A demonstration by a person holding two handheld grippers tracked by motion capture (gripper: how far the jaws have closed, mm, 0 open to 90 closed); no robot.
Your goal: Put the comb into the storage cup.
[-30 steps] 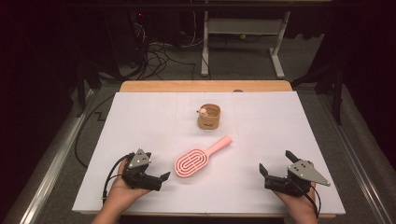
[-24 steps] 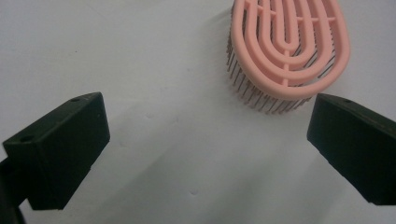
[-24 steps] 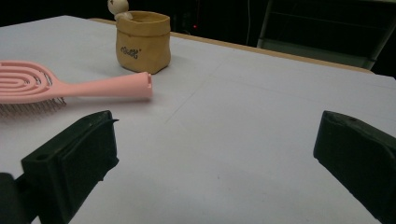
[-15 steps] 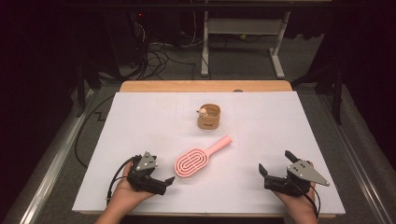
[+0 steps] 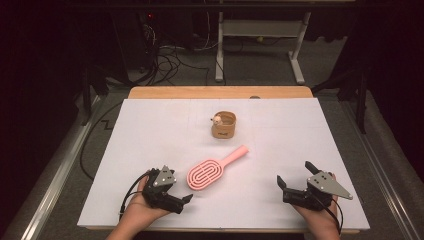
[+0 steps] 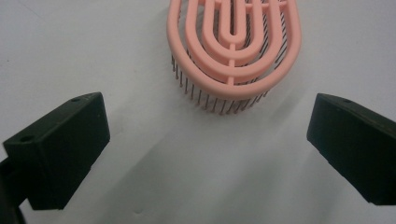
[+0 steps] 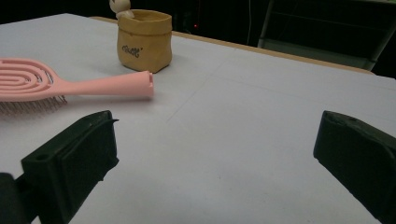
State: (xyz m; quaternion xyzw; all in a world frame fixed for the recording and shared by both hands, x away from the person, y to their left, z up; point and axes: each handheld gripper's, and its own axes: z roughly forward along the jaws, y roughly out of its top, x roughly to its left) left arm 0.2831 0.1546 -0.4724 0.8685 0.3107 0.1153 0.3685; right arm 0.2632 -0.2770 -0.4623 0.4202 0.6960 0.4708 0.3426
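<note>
- My left gripper (image 5: 181, 201) sits low at the near edge of the table (image 5: 150, 130), at about 7 o'clock on the white surface in the high view, with its jaws spread wide and nothing between them.
- In the left gripper view those jaws frame bare tabletop, and the rounded end of the pink hairbrush (image 6: 233, 46) lies just ahead at 12 o'clock, bristles down, not touching either jaw.
- From above, the brush (image 5: 212, 170) lies just beside this gripper, at about 1 o'clock from it, on the table's near middle.
- Its head points toward the near left and its handle runs off toward 2 o'clock, ending near the table's centre.
- My right gripper (image 5: 295, 181) rests at about 5 o'clock on the table, well apart from the brush, jaws released and wide, holding nothing.
- In the right gripper view the brush (image 7: 74, 86) lies at about 10 o'clock ahead of the jaws, handle end nearest the middle of the view.
- Beyond the handle stands a small tan pouch (image 7: 142, 39), upright, with a small pale figure (image 7: 120, 7) at its rim.
- In the high view the pouch (image 5: 223, 125) stands at 12 o'clock from the brush handle, near it but apart.
</note>
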